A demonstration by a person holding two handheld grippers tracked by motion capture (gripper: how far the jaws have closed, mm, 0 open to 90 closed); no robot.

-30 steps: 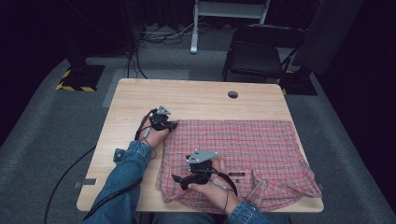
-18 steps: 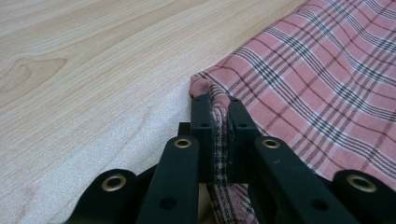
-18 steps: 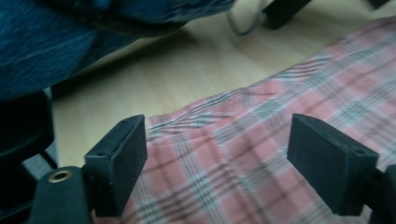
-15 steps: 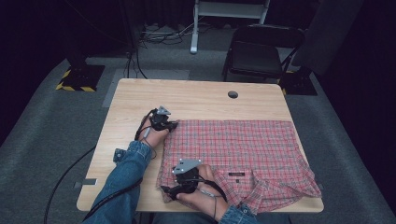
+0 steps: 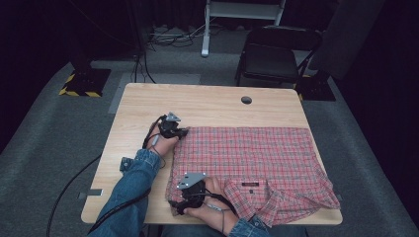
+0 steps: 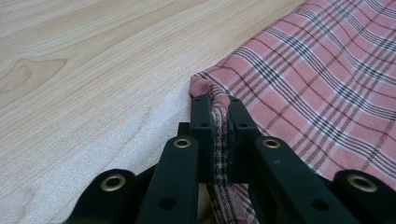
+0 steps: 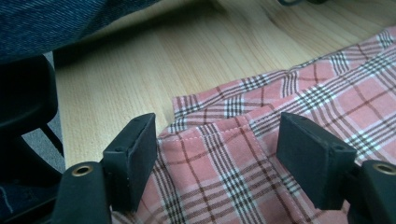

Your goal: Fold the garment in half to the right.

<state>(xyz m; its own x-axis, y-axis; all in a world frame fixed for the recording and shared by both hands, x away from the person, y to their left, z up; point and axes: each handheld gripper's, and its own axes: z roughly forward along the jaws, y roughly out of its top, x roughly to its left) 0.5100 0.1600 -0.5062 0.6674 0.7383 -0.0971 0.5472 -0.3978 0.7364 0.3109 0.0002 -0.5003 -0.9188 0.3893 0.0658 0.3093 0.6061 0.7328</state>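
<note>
Red plaid cloth hides the left gripper's (image 6: 218, 105) pad faces, and the person's right hand (image 5: 210, 207) covers the shirt's (image 5: 247, 158) near-left corner in the high view. The left gripper is clenched on the far-left corner. The right gripper (image 7: 217, 154), jaws just narrowing, straddles the near-left hem unpinched. Bare table (image 5: 207, 101) lies beyond the shirt; its collar end reaches the near edge.
</note>
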